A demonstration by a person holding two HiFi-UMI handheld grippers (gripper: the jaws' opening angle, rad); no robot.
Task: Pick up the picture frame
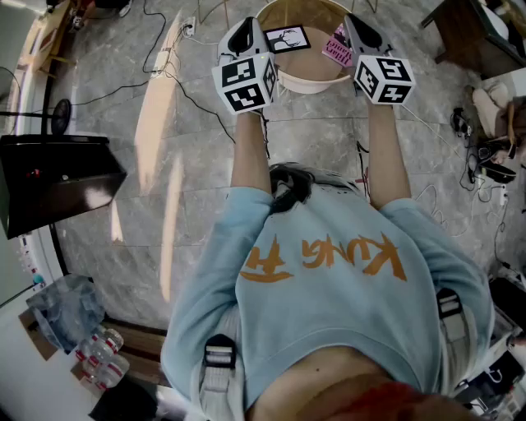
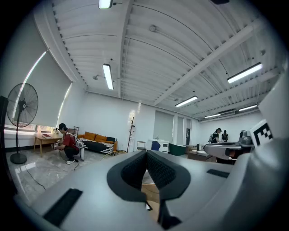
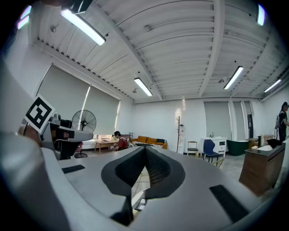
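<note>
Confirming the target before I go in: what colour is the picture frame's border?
Black border on the picture frame, white inside; clearest in the head view.

- Light-blue sweatshirt (image 1: 329,284): orange lettering (image 1: 353,256) across chest, upside down in head view. "KUNG" legible; stylised orange character (image 1: 265,261) beside it, toward left, not readable for certain.
- Left hand-held gripper (image 1: 246,25): cube faces carry black-and-white square markers (image 1: 245,82); coded patterns only, no letters or digits.
- Right hand-held gripper (image 1: 358,23): same kind of marker cube (image 1: 384,80); one such pattern also shows at right edge of left gripper view.
- Pink card (image 1: 337,51) at far side, just left of right hand-held gripper: dark print, too small to read.
</note>
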